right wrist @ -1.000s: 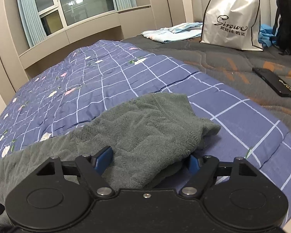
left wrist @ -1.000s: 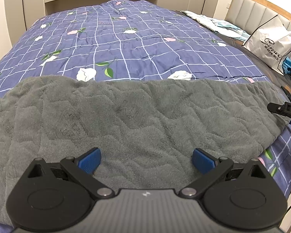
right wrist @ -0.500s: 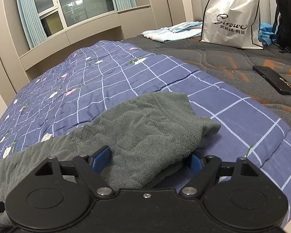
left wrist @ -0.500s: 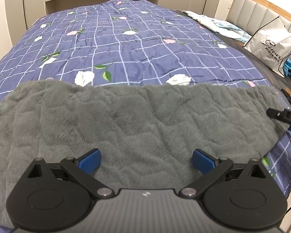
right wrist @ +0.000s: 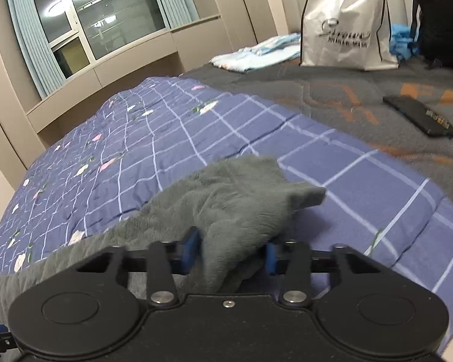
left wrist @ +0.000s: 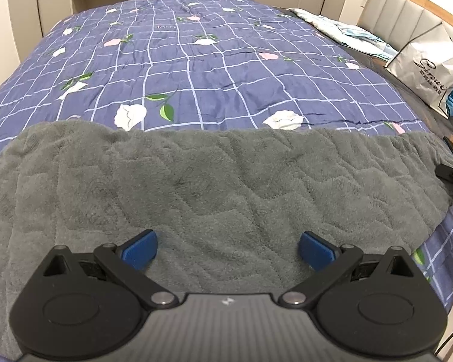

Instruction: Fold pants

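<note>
The grey fleece pants (left wrist: pixel 220 181) lie spread flat across the near edge of the bed, on top of a blue checked quilt (left wrist: pixel 196 69) printed with white and pink flowers. In the left wrist view the pants run from the left edge of the bed almost to its right edge, their far hem straight against the quilt. The left gripper (left wrist: pixel 228 249) hangs just over the middle of the fabric with its jaws wide apart, released and grasping nothing; its blue fingertips (left wrist: pixel 140 249) sit above the fleece with a broad stretch of cloth between them.

At the right end of the pants, the right gripper (right wrist: pixel 229 252) has a bunched fold of fleece (right wrist: pixel 241 205) between its blue pads (right wrist: pixel 188 250), and its jaws are closing on it; both pads already press into the cloth, which rises in a ridge between them. The picture is blurred here. Beyond that fold the quilt ends and a dark grey bedspread (right wrist: pixel 332 90) begins, toward the headboard end of the bed. On it lie a flat black box (right wrist: pixel 419 119), a white shopping bag (right wrist: pixel 344 24) standing upright, and a light blue folded garment (right wrist: pixel 256 54) to the left of the bag
</note>
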`<act>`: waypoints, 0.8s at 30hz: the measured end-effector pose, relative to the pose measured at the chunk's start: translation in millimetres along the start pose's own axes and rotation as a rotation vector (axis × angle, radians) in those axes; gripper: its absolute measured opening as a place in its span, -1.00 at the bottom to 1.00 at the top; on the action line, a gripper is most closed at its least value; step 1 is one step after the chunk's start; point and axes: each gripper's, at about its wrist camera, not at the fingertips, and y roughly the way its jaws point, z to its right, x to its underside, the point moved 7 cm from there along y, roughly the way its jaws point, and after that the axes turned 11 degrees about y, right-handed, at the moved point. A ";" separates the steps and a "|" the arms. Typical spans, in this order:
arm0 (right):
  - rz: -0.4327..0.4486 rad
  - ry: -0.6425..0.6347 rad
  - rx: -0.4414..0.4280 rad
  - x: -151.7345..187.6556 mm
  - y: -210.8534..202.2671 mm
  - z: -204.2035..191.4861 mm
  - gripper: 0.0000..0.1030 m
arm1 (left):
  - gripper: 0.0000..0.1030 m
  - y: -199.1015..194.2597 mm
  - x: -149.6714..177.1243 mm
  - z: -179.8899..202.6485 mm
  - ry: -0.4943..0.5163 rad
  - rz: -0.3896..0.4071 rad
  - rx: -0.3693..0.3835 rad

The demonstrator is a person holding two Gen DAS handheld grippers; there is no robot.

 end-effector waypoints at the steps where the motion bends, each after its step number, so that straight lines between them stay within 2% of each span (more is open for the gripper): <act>1: 0.010 -0.007 -0.005 -2.4 -3.3 -2.3 -0.44 | 0.99 -1.9 -0.6 -1.8 -0.011 0.001 0.002; 2: 0.020 -0.015 -0.011 -4.8 -6.3 -5.0 -0.53 | 0.99 -3.6 -0.7 -2.9 -0.018 0.004 0.004; 5: 0.059 -0.066 -0.026 -9.5 -17.4 -18.3 -0.61 | 0.99 -10.0 -1.3 -6.8 -0.033 0.015 0.009; 14: 0.210 -0.348 -0.090 -7.8 -60.3 -90.4 -0.65 | 0.99 -41.4 -11.1 -23.8 -0.073 0.090 0.013; 20: 0.261 -0.507 -0.183 11.1 -91.4 -147.3 -0.66 | 0.99 -72.9 -14.6 -42.8 -0.130 0.174 0.041; 24: 0.258 -0.606 -0.262 39.0 -108.6 -185.8 -0.67 | 0.99 -94.8 -14.5 -60.1 -0.176 0.227 0.061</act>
